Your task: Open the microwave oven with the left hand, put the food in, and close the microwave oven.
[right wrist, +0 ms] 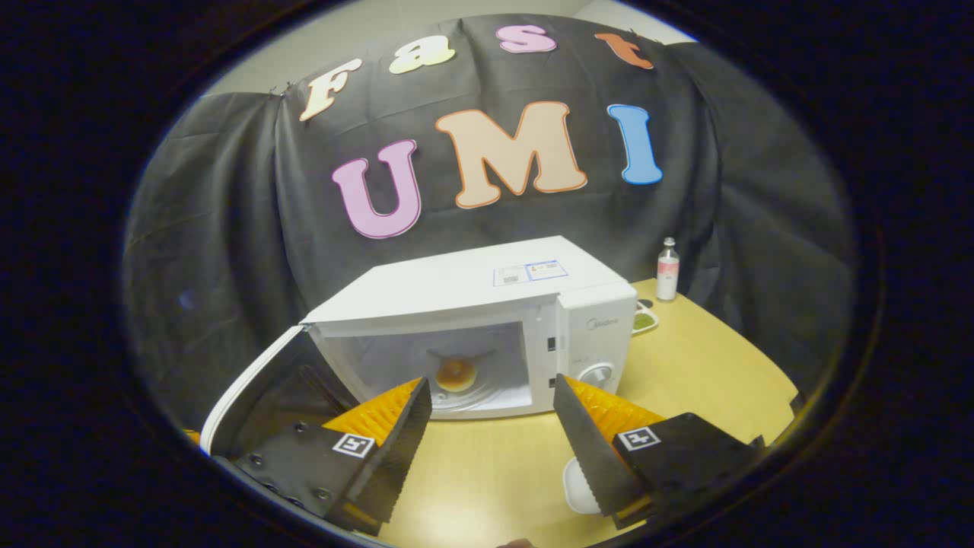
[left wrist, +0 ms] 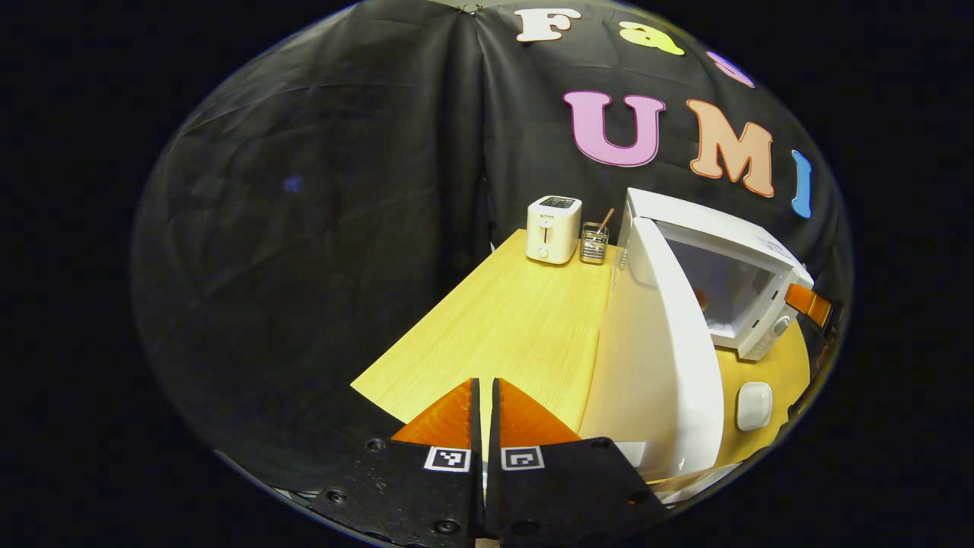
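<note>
In my left gripper view my left gripper (left wrist: pixel 487 411) has its two orange fingers pressed together with nothing between them, low over the near edge of the wooden table (left wrist: pixel 502 327). Ahead and to its right the microwave door (left wrist: pixel 662 365) stands swung wide open, edge-on to me, with the microwave oven (left wrist: pixel 730 281) behind it. Far ahead on the table sit a white toaster (left wrist: pixel 554 228) and, just beside it, a clear glass cup (left wrist: pixel 593 242) holding a thin stick.

My right gripper view faces the oven (right wrist: pixel 487 320) straight on. My right gripper (right wrist: pixel 493 415) is spread wide and empty, its fingers framing the open cavity. Inside, on the turntable, sits the food (right wrist: pixel 456 374), a round brownish piece. Beyond the oven, to the right, stand a small bottle (right wrist: pixel 667 278) and a dish (right wrist: pixel 644 320) with something green in it. A white object (right wrist: pixel 582 483) lies on the table just under my right finger.
</note>
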Demonstrator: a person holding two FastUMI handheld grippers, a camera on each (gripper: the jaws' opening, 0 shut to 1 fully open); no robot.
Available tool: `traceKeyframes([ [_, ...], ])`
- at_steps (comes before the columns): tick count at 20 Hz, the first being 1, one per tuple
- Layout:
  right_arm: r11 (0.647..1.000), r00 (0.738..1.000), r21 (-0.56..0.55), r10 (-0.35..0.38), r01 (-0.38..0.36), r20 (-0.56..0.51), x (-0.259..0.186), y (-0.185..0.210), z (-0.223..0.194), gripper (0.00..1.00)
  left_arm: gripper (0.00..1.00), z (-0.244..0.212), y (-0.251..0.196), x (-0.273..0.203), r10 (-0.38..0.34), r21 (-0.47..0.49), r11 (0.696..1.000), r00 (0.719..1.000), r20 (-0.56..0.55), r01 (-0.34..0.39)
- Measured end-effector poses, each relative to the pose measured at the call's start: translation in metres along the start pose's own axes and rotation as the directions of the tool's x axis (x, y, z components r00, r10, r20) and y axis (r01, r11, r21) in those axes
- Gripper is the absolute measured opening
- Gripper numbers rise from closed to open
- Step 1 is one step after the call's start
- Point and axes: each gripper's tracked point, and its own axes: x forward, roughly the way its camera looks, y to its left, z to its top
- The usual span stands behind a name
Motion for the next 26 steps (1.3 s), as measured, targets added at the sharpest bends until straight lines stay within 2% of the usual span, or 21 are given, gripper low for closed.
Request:
traceKeyframes([
  [5,1.0,1.0,-0.009,-0.029,0.029,-0.003,-0.019,-0.022,0.001,0.91,0.0,-0.001,-0.03,-0.007,-0.056,0.024,0.998,0.998,0.001,0.056],
  [6,0.999,0.999,-0.011,-0.039,0.039,-0.002,-0.023,-0.029,0.002,0.91,0.0,0.0,-0.035,-0.007,-0.049,0.036,0.998,0.999,-0.003,0.05],
  [8,0.998,0.998,-0.02,-0.063,0.063,-0.008,-0.033,-0.042,0.003,0.91,0.0,0.003,-0.054,-0.011,-0.089,0.046,0.995,0.996,0.003,0.089],
  [9,0.997,0.997,-0.022,-0.078,0.078,-0.003,-0.036,-0.051,0.007,0.99,0.01,0.007,-0.064,-0.013,-0.106,0.059,0.993,0.994,0.012,0.106],
  [10,0.995,0.996,-0.023,-0.092,0.092,0.003,-0.04,-0.059,0.01,0.91,0.01,0.01,-0.076,-0.013,-0.133,0.075,0.989,0.991,0.023,0.131],
  [13,0.989,0.989,-0.026,-0.148,0.149,0.019,-0.053,-0.085,0.017,0.91,0.01,0.013,-0.109,-0.014,-0.206,0.134,0.97,0.978,0.026,0.201],
  [17,0.97,0.969,-0.009,-0.244,0.245,0.036,-0.078,-0.123,0.023,0.91,0.0,0.011,-0.158,-0.011,-0.315,0.164,0.936,0.949,-0.013,0.313],
  [20,0.95,0.949,-0.002,-0.313,0.313,0.039,-0.098,-0.155,0.022,0.91,0.01,0.013,-0.185,-0.006,-0.355,0.172,0.918,0.934,-0.043,0.357],
  [26,0.913,0.913,0.039,-0.408,0.407,0.018,-0.136,-0.209,0.017,0.92,0.01,0.017,-0.243,-0.002,-0.407,0.085,0.906,0.908,-0.1,0.415],
])
